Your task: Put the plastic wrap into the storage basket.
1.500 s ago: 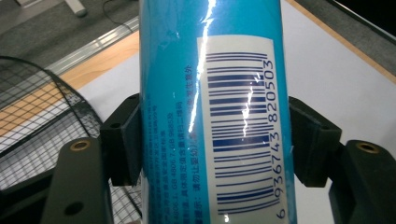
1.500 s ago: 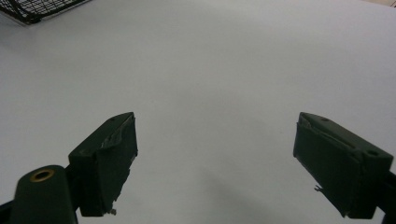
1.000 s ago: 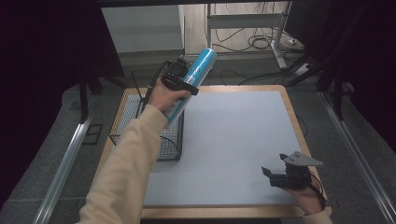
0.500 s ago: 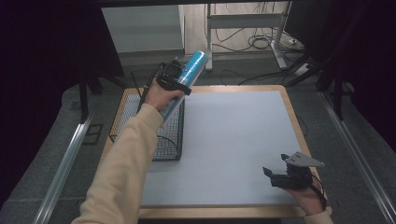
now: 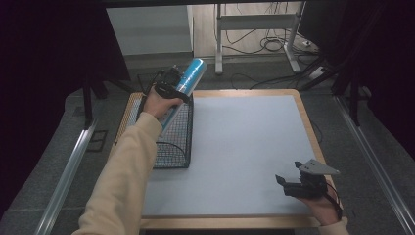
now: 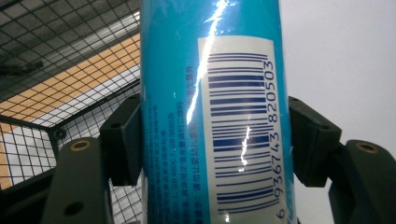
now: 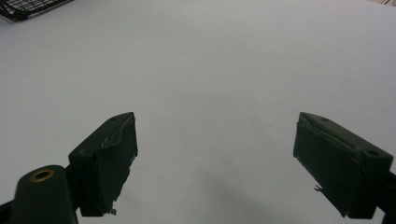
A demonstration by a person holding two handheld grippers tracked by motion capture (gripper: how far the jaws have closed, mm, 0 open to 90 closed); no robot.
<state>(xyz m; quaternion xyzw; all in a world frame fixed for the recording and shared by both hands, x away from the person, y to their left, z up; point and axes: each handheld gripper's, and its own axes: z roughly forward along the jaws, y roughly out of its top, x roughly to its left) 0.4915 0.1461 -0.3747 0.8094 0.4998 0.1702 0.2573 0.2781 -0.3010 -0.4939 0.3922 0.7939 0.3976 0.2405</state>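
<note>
The left tongs [image 5: 172,87] are pinching a tall blue can [image 5: 184,88], jaws pressed on either side of its barcode, holding it tilted above the far end of the black wire basket [image 5: 177,142] at the left edge of the worktop [image 5: 244,147]. Near the front right corner, the right tongs [image 5: 288,183] hover low over the bare grey surface, jaws spread wide with nothing between them.
</note>
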